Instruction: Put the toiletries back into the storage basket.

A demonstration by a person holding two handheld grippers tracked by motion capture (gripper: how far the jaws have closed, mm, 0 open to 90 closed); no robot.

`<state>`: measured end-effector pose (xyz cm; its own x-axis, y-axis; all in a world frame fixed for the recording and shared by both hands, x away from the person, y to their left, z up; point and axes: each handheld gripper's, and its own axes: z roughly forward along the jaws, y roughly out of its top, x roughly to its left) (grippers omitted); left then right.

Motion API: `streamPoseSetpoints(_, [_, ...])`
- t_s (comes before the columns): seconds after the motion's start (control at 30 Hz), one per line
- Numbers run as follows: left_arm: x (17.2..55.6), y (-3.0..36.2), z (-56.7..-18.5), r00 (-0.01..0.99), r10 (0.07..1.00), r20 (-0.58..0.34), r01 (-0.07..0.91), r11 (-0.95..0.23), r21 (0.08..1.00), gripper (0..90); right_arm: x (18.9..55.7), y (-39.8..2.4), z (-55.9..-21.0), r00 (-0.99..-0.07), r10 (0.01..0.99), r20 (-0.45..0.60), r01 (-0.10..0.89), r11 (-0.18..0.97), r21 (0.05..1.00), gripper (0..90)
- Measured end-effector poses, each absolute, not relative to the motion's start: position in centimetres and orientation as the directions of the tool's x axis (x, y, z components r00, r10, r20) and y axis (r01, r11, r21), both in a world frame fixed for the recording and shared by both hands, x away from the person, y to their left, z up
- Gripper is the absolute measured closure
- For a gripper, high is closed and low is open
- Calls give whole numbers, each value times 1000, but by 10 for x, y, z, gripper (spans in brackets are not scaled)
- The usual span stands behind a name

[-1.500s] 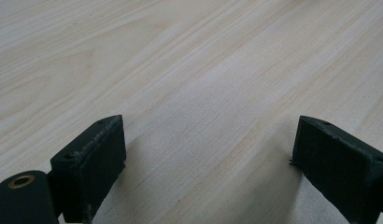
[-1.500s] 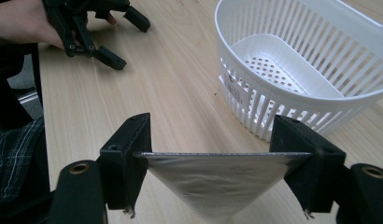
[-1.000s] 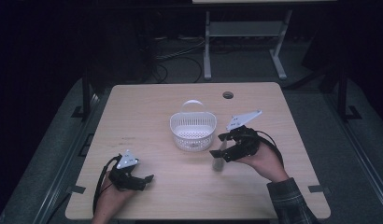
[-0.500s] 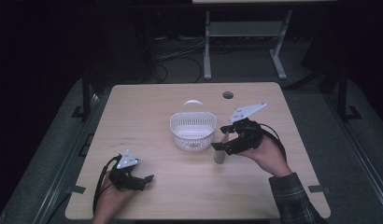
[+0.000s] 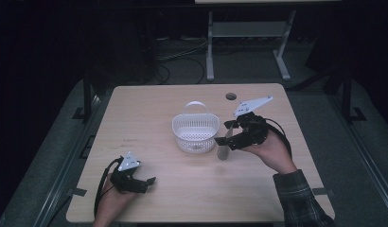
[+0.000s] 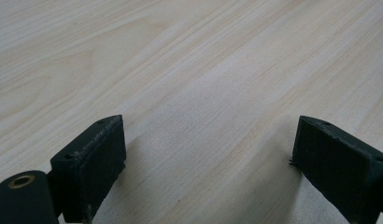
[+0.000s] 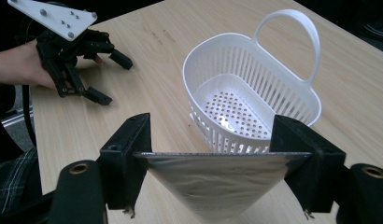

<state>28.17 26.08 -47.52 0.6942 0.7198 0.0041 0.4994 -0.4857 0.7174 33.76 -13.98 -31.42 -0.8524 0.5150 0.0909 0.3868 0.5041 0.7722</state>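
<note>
High view first: we see the right gripper (image 5: 225, 132) raised above the wooden table (image 5: 149, 106), just to the right of a white plastic basket (image 5: 196, 134) with an upright loop handle. Its jaws are clamped on the top edge of a silvery pouch (image 5: 223, 152), which hangs down from them with its lower end close to the tabletop; we cannot tell whether it touches the wood. In the right gripper view we look along those two black jaws and find the pouch (image 7: 217, 184) stretched flat between them, its upper edge pinched at both ends, narrowing downward. The basket (image 7: 292, 100) sits just beyond it, apart from the pouch, with a perforated floor and slotted walls.

Near the front left corner of the table we see the left gripper (image 5: 147, 182) resting low in the person's hand, well apart from basket and pouch. The left gripper view shows its jaws spread wide over bare wood (image 6: 199, 84), with nothing between them.
</note>
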Motion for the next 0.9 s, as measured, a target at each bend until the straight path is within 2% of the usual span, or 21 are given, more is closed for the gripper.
streamPoseSetpoints(0.9, [282, 261, -475, 693, 721, 5, 498, -484, 719, 88, 347, -138, -288, -843, 534, 72, 377, 489, 786, 300])
